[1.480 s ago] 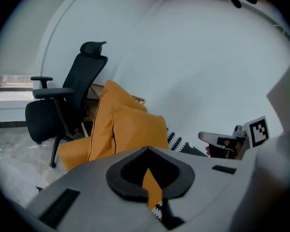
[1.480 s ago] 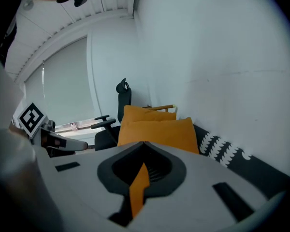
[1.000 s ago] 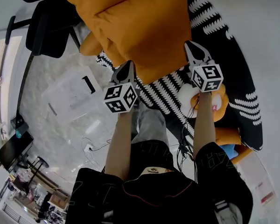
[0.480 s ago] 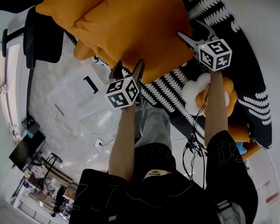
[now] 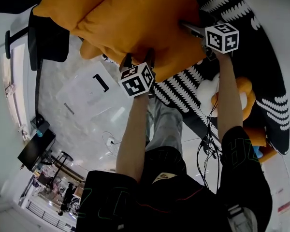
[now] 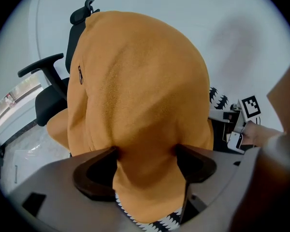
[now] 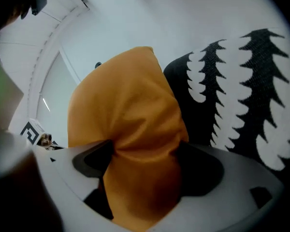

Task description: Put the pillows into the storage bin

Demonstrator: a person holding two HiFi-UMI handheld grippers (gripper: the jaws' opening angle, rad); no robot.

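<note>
An office-like room — black swivel chair (image 5: 48, 40), dark screen (image 5: 35, 150), pale marble floor (image 5: 111, 124).

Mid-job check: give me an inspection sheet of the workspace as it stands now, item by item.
Surface: pale marbled floor; black-and-white patterned fabric at right.
Job's things: orange pillow, near edge between both grippers' jaws; storage bin not identified for sure.
Clutter: orange-and-white plush toy by the patterned fabric; clear plastic item with black handle on the floor.
Grippers: left gripper and right gripper open, jaws have just been opening, pillow fabric between each pair.
Cables: black cables beside the person's right arm; white lead on the floor.
Surroundings: black office chair; monitor.
</note>
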